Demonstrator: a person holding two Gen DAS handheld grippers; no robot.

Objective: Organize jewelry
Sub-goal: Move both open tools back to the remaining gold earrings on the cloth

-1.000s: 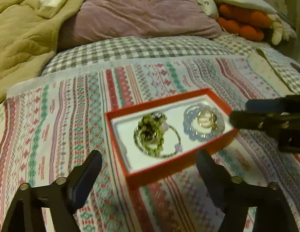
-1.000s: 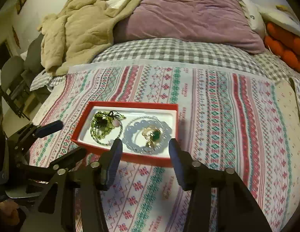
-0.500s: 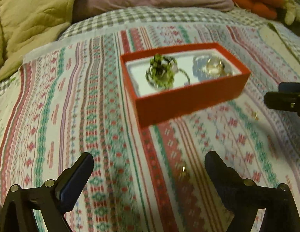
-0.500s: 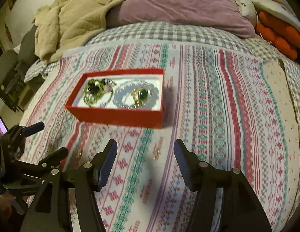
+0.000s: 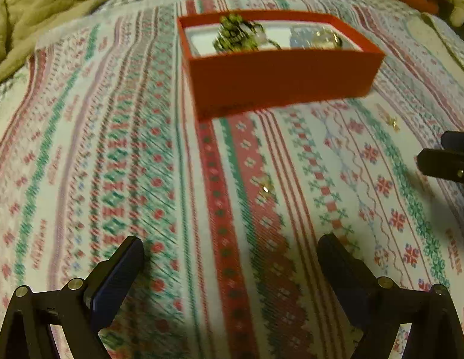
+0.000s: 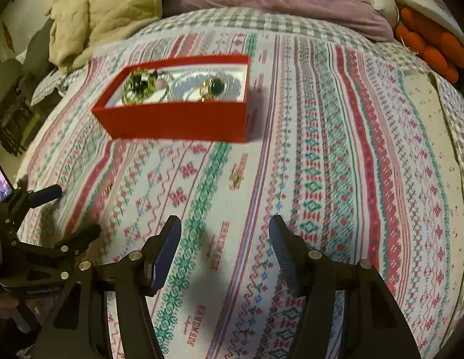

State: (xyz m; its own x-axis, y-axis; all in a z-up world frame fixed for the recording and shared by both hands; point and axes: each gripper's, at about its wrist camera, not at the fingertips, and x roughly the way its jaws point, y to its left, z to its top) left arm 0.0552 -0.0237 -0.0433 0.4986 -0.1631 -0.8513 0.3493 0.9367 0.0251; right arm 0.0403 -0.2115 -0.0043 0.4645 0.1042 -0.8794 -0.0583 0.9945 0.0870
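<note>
We log a red box on the bed's patterned cover, holding a green bead bracelet and green-stone ring, two small gold pieces lying loose before it, our left tool and right tool both spread apart, empty.
</note>
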